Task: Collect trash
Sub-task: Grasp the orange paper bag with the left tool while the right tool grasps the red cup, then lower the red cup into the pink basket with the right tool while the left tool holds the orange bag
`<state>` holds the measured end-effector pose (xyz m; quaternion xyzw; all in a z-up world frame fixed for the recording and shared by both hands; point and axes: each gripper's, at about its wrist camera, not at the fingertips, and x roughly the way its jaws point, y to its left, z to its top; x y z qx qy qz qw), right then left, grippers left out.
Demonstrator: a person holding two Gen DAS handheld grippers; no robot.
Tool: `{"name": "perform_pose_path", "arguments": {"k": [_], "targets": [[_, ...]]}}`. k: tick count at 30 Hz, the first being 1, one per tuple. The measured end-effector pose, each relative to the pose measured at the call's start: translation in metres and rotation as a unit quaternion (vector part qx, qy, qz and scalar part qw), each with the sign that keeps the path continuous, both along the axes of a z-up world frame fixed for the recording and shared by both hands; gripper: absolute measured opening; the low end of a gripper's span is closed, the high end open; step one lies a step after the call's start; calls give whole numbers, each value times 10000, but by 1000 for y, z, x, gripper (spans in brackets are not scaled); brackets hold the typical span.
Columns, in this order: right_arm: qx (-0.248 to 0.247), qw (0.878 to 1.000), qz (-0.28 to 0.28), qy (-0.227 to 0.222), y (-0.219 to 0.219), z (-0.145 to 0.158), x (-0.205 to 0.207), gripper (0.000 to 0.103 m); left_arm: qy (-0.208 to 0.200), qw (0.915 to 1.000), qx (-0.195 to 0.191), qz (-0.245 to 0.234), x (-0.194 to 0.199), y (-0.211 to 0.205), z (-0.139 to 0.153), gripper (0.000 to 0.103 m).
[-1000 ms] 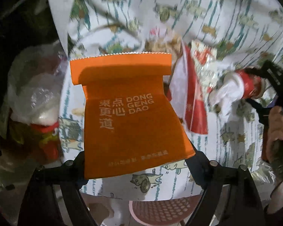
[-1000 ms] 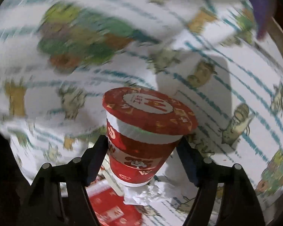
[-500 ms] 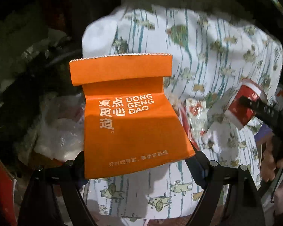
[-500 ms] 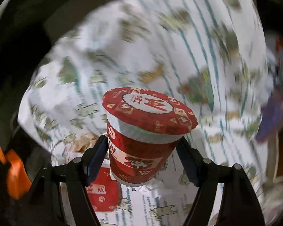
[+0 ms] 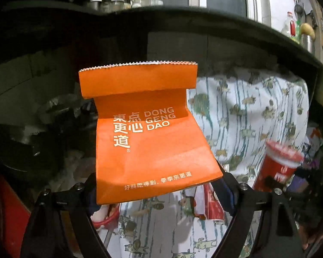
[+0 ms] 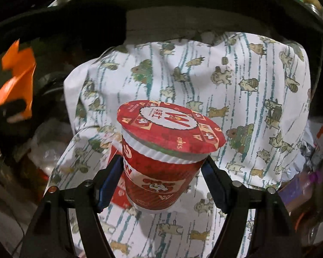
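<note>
Left wrist: orange bag [image 5: 148, 142] between fingers [image 5: 90, 195] (clamped) | red cup [image 6: 161, 161] likewise

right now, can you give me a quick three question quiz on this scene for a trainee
1. True or false: the left gripper is closed on an orange paper bag.
2. What does the right gripper hold? A) a glass bottle B) a red cup with its lid on C) nothing
3. Fill in: the table is covered by a white ____ printed with cartoon animals.

Key: 1 true; 2 B; 3 tablecloth
</note>
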<state>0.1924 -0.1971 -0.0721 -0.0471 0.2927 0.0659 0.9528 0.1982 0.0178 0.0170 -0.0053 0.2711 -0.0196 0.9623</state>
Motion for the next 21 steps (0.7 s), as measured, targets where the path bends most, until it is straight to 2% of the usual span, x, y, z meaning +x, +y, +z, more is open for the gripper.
{"name": "perform_pose_path", "arguments": {"k": [3, 7, 11, 14, 16, 21], "targets": [[-77, 9999, 123, -18, 4, 0, -10, 73, -67, 9999, -50, -64, -5, -2, 2, 87], [-245, 9993, 235, -127, 12, 3, -24, 73, -216, 9995, 158, -143, -14, -13, 3, 87], [-167, 9995, 266, -104, 14, 7, -45, 73, -195, 9989, 189, -389, -33, -21, 3, 87], [22, 9994, 310, 154, 16, 10, -61, 73, -159, 9983, -74, -558, -51, -21, 12, 87], [92, 9988, 418, 244, 17, 15, -73, 73, -164, 9980, -101, -596, -63, -22, 21, 87], [164, 9990, 421, 43, 11, 37, -118, 73, -57, 9971, -160, -736, -94, -29, 39, 87]]}}
